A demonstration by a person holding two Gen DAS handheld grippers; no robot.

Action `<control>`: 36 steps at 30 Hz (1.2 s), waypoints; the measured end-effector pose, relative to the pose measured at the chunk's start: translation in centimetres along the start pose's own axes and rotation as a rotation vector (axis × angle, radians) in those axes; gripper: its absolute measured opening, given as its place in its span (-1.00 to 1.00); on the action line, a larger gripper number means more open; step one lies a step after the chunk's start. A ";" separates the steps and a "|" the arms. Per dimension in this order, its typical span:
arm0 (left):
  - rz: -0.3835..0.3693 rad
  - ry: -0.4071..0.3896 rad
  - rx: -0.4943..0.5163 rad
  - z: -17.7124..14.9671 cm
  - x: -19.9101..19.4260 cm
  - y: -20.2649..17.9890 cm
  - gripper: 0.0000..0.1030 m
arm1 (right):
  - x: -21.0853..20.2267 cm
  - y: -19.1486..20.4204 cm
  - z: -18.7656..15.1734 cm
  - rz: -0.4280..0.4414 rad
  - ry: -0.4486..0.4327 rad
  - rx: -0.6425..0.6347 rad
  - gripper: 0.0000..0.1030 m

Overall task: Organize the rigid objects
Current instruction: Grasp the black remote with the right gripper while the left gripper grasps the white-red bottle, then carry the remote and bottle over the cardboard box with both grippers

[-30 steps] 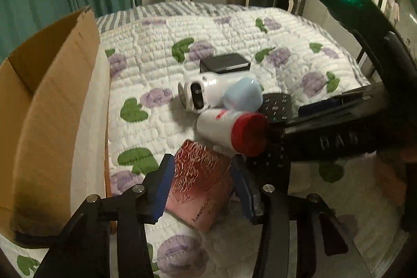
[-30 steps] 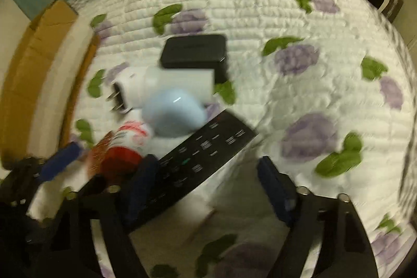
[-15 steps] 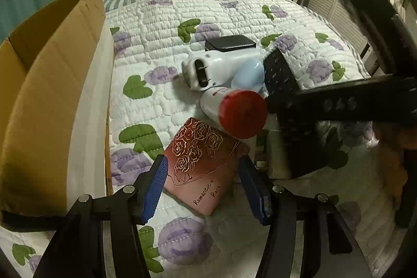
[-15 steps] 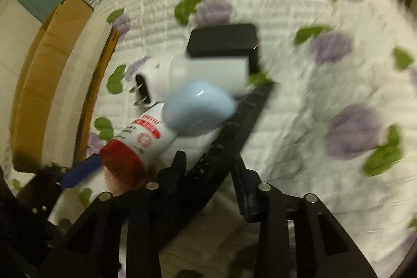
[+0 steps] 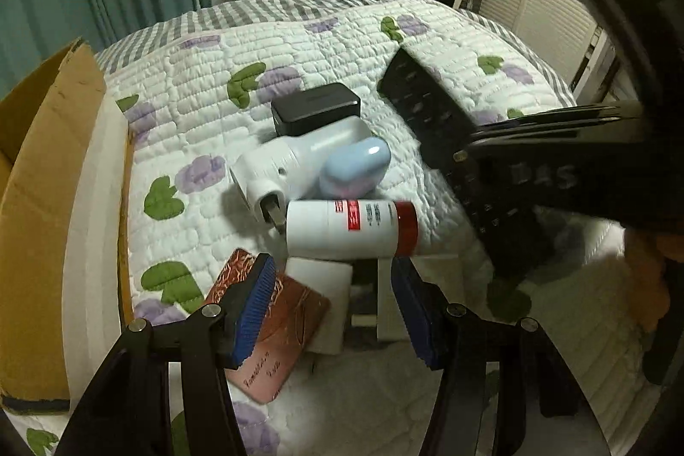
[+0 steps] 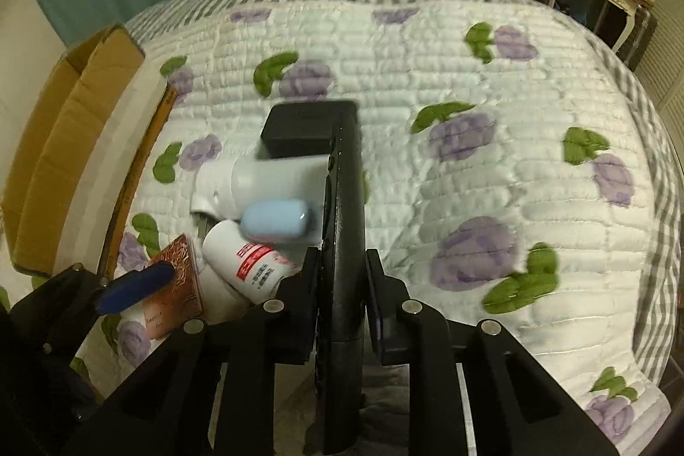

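A black remote control (image 6: 344, 225) stands on edge between the pads of my right gripper (image 6: 342, 285), which is shut on it; the left wrist view shows the remote (image 5: 431, 118) lifted off the quilt. My left gripper (image 5: 333, 298) hangs open above a copper-pink card case (image 5: 278, 332) and a white box (image 5: 325, 285), holding nothing. Just beyond its tips lies a white bottle with a red cap (image 5: 346, 229). Behind that sit a pale blue case (image 5: 357, 167), a white plug adapter (image 5: 290, 165) and a small black box (image 5: 316, 107).
An open cardboard box (image 5: 38, 174) stands along the left edge of the bed, its flap up. The quilted bedspread (image 6: 491, 139) stretches away to the right. A fridge and a dressing table stand by the far wall.
My right gripper closed on the remote and raised it on edge off the bed. The left gripper shifted right along the pile, opening a little; the bottle now lies crosswise ahead of it.
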State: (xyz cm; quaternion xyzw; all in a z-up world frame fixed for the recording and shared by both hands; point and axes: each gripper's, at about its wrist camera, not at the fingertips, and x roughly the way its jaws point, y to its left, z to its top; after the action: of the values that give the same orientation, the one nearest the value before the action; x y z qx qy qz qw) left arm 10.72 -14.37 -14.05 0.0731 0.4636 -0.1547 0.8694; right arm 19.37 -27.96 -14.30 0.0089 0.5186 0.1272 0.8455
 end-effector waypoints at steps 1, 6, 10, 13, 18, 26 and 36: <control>-0.001 0.002 0.001 0.3 0.1 0.2 0.15 | -0.4 -0.4 0.1 -0.006 -0.014 0.006 -0.63; -0.064 0.052 -0.023 1.2 1.6 -0.1 0.15 | -1.8 -2.3 0.3 -0.031 -0.055 0.046 -0.63; -0.055 0.060 -0.012 1.7 2.8 -1.4 0.32 | -2.2 -2.5 0.1 -0.028 -0.056 0.042 -0.63; -0.008 0.043 -0.001 2.7 3.4 -2.2 0.40 | -2.2 -2.7 0.1 -0.026 -0.061 0.050 -0.63; 0.053 0.006 0.046 3.3 4.7 -2.0 0.54 | -2.3 -3.4 -0.2 -0.024 -0.063 0.068 -0.63; -0.006 0.039 -0.012 3.0 7.1 -0.2 0.50 | -2.4 -3.3 -0.4 -0.024 -0.066 0.053 -0.62; -0.015 -0.047 0.001 3.3 2.6 -0.1 0.49 | -3.4 -2.0 -0.7 -0.036 -0.101 0.012 -0.63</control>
State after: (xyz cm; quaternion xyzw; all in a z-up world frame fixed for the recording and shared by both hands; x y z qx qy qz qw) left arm 14.63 -15.88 -14.32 0.0663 0.4437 -0.1630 0.8787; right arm 17.74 -30.78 -11.91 0.0111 0.4761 0.1083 0.8726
